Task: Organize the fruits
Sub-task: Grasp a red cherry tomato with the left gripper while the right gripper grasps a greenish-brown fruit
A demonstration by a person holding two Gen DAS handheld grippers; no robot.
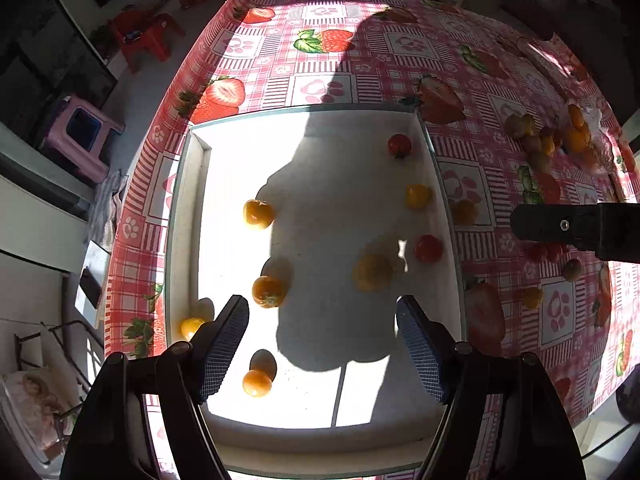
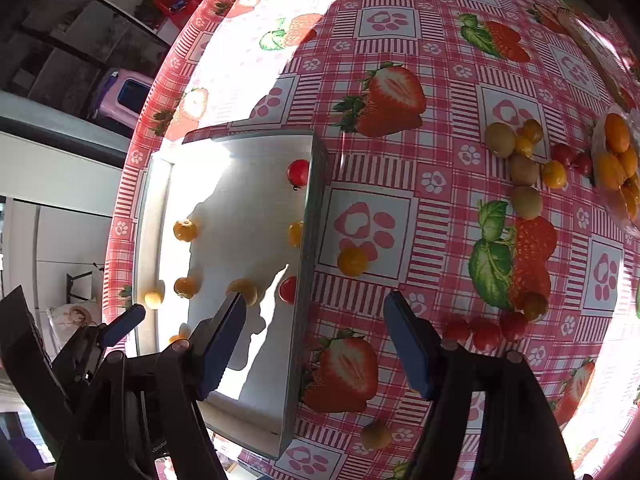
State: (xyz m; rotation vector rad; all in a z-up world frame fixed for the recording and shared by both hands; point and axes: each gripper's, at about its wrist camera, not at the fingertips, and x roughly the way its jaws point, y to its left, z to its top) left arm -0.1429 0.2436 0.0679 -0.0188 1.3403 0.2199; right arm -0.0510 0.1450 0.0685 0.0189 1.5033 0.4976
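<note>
A white tray (image 1: 180,220) lies on the strawberry tablecloth and holds several small fruits: orange ones (image 1: 258,213), yellow ones (image 1: 372,272) and two red tomatoes (image 1: 428,248). My left gripper (image 1: 322,312) hangs open above the tray's near half with nothing between its fingers. My right gripper (image 2: 316,308) is open too, over the tray's right wall (image 2: 316,200), and holds nothing. Loose fruits lie on the cloth to the right: a yellow one (image 2: 352,261), three red tomatoes (image 2: 484,332) and a mixed heap (image 2: 520,160).
A clear bowl (image 2: 600,136) with orange fruits stands at the table's far right. Another yellow fruit (image 2: 376,434) lies near the tray's front corner. The table's left edge drops to the floor, where a pink stool (image 1: 80,136) stands. Strong sunlight and shadows cross the tray.
</note>
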